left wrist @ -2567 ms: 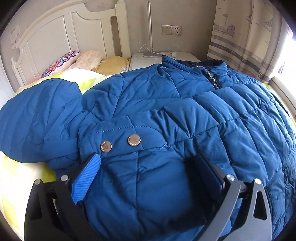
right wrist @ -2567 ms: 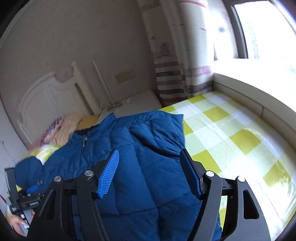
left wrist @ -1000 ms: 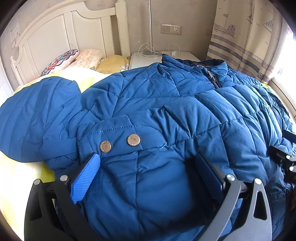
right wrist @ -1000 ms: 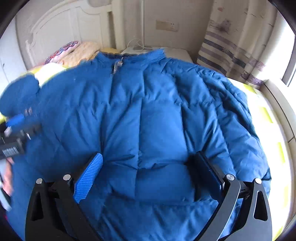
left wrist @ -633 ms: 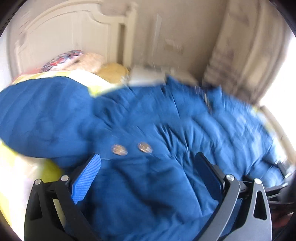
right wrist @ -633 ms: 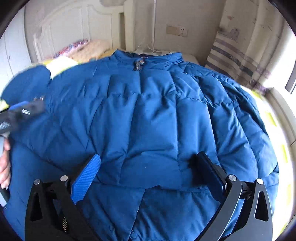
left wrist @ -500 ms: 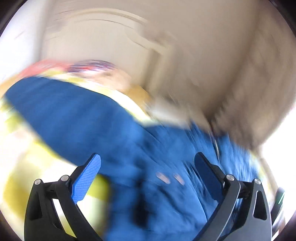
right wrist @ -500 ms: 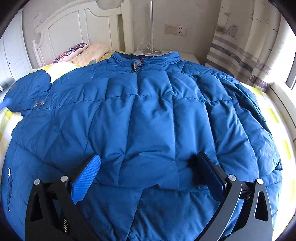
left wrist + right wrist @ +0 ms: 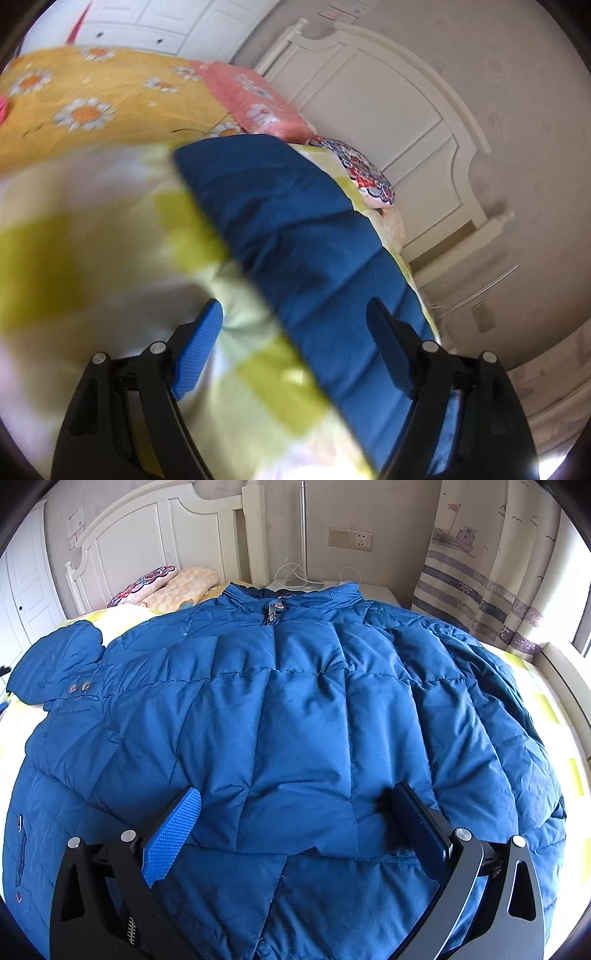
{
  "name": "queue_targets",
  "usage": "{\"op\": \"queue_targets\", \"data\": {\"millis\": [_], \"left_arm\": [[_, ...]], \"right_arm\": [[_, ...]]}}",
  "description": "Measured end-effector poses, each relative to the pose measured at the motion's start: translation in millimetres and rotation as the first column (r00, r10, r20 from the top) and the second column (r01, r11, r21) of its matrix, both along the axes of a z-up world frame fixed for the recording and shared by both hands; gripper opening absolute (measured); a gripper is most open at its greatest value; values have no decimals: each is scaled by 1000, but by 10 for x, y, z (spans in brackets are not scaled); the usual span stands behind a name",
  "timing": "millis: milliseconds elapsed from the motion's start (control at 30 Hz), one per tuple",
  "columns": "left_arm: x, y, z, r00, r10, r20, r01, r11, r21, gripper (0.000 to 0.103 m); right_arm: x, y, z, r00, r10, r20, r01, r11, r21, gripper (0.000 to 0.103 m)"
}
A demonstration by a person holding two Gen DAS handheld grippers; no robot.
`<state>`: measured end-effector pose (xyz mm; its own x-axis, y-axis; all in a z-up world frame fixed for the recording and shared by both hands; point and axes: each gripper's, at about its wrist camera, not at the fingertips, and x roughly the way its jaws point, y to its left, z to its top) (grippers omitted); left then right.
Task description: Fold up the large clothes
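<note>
A large blue quilted down jacket (image 9: 295, 720) lies spread face up on the bed, collar toward the headboard, its left sleeve (image 9: 55, 664) stretched to the left. My right gripper (image 9: 295, 805) is open and empty just above the jacket's lower front. My left gripper (image 9: 295, 317) is open and empty, tilted, over the edge of that sleeve (image 9: 295, 229) where it lies on the yellow checked sheet (image 9: 110, 258).
A white headboard (image 9: 166, 528) and pillows (image 9: 166, 585) are at the far end. A bedside table (image 9: 369, 590) with cables and a striped curtain (image 9: 480, 583) stand at the right. An orange flowered quilt (image 9: 92, 103) lies beyond the sleeve.
My left gripper has swung away from the jacket's pocket flap leftward to the sleeve, tilting as it went. My right gripper has moved from the right side to over the jacket's front.
</note>
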<state>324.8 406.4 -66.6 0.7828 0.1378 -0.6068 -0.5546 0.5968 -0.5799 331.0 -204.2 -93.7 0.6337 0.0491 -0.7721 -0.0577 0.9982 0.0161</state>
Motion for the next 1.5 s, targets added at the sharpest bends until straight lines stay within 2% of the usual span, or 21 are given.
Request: {"op": "queue_targets", "data": {"millis": [33, 67, 100, 133, 200, 300, 433, 533, 600, 667, 733, 767, 867, 900, 967, 1033, 1067, 1133, 1233, 1333, 1500], "left_arm": [[92, 8, -1, 1000, -3, -18, 3, 1000, 15, 78], [198, -11, -3, 999, -8, -49, 10, 999, 41, 65], [267, -44, 9, 998, -23, -66, 26, 998, 57, 14], [306, -41, 34, 997, -29, -77, 33, 998, 59, 8], [203, -230, 228, 1000, 0, 2, 0, 994, 105, 4], [45, -829, 689, 987, -93, 133, 56, 966, 253, 4], [7, -1972, 1132, 908, -389, 156, 291, 853, 434, 4], [91, -2909, 1029, 780, -623, 60, 525, 703, 479, 5], [166, -3486, 746, 697, -716, -34, 642, 602, 475, 7], [273, -3944, 359, 634, -760, -143, 732, 531, 426, 9], [430, -4147, 24, 565, -791, -234, 814, 489, 314, 29], [471, -4235, -111, 538, -800, -266, 838, 472, 274, 47], [355, -4384, -155, 491, -829, -266, 852, 394, 345, 82], [308, -4391, -84, 486, -829, -278, 852, 377, 364, 83], [177, -4302, 105, 517, -818, -251, 823, 393, 411, 83], [-127, -4132, 354, 570, -806, -160, 761, 445, 472, 85], [-283, -3970, 448, 634, -764, -115, 699, 505, 506, 90], [-423, -3708, 468, 730, -678, -83, 617, 603, 506, 91], [-495, -3255, 272, 836, -534, -122, 530, 731, 430, 90], [-378, -3002, 77, 850, -480, -220, 528, 766, 367, 84], [-110, -3187, -202, 812, -467, -352, 581, 709, 400, 84]], "right_arm": [[1, -2, -1, 1000, 0, 0, 0, 1000, 0, 98], [2, -6, -2, 1000, 0, 0, 0, 1000, 0, 98], [3, -9, -4, 1000, 0, 0, 0, 1000, 1, 98], [5, -17, -7, 1000, 1, 0, -1, 1000, 3, 98], [5, -13, -5, 1000, 0, 0, 0, 1000, 2, 98], [7, -4, -5, 1000, -1, 1, 1, 1000, 3, 98], [6, -17, -2, 1000, 0, 2, 0, 1000, 8, 98], [8, -29, -4, 1000, 1, 5, -1, 1000, 22, 98], [9, -42, -4, 1000, 2, 5, -2, 999, 39, 98], [11, -43, -3, 1000, 2, 5, -2, 999, 46, 98], [10, -41, -2, 1000, 1, 5, -1, 999, 48, 98], [10, -39, -2, 1000, 1, 5, -1, 999, 49, 98], [8, -47, 3, 1000, 2, 7, -3, 998, 65, 98], [8, -62, 3, 1000, 3, 7, -4, 998, 70, 99], [7, -62, 5, 1000, 4, 7, -4, 997, 80, 99], [7, -80, 7, 1000, 5, 8, -5, 996, 86, 99], [6, -83, 10, 1000, 4, 9, -5, 996, 91, 99], [5, -95, 12, 1000, 6, 11, -7, 995, 96, 99], [3, -96, 10, 1000, 6, 10, -7, 996, 94, 99], [2, -100, 11, 1000, 7, 9, -8, 996, 90, 99], [1, -90, 8, 1000, 7, 9, -8, 997, 83, 99]]}}
